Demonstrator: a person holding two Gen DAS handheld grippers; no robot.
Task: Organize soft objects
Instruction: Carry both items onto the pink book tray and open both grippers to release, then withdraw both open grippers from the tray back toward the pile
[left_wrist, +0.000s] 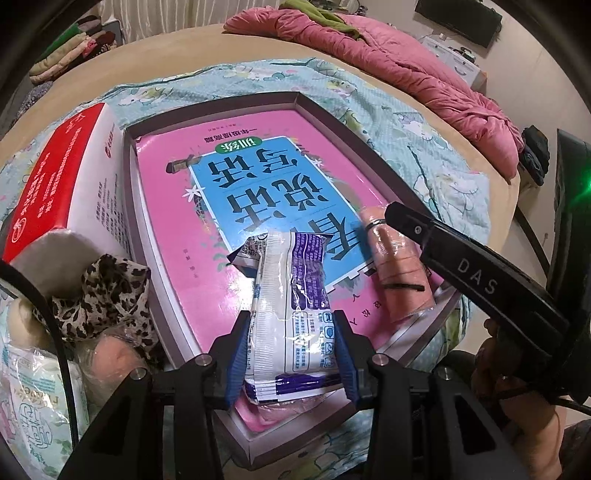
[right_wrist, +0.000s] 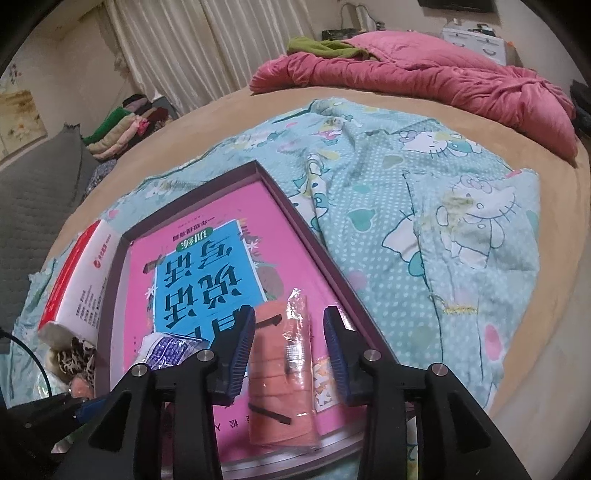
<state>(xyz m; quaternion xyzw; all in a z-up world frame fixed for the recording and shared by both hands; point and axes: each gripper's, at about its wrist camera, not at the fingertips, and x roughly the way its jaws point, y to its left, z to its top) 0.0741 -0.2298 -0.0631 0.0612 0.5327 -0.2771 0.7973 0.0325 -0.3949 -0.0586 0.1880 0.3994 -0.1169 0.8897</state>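
Note:
My left gripper (left_wrist: 291, 354) is shut on a white and purple packet (left_wrist: 291, 295), its blue pads pressing both sides. The packet's far end rests on a pink and blue book (left_wrist: 166, 206) lying in a shallow purple-grey tray (left_wrist: 332, 118). A pink roll in clear wrap (right_wrist: 280, 369) lies on the book near the tray's right wall. My right gripper (right_wrist: 288, 350) straddles it, open, with a gap at the right pad. In the left wrist view, one black finger (left_wrist: 443, 254) of the right gripper lies beside the roll (left_wrist: 399, 273). The packet (right_wrist: 170, 349) also shows in the right wrist view.
A red and white box (left_wrist: 62, 177) stands against the tray's left side. Leopard-print fabric (left_wrist: 103, 291) and a tissue pack (left_wrist: 33, 406) lie at the near left. Under the tray is a teal cartoon blanket (right_wrist: 443, 206); a pink quilt (right_wrist: 424, 70) and folded clothes (right_wrist: 125, 129) lie beyond.

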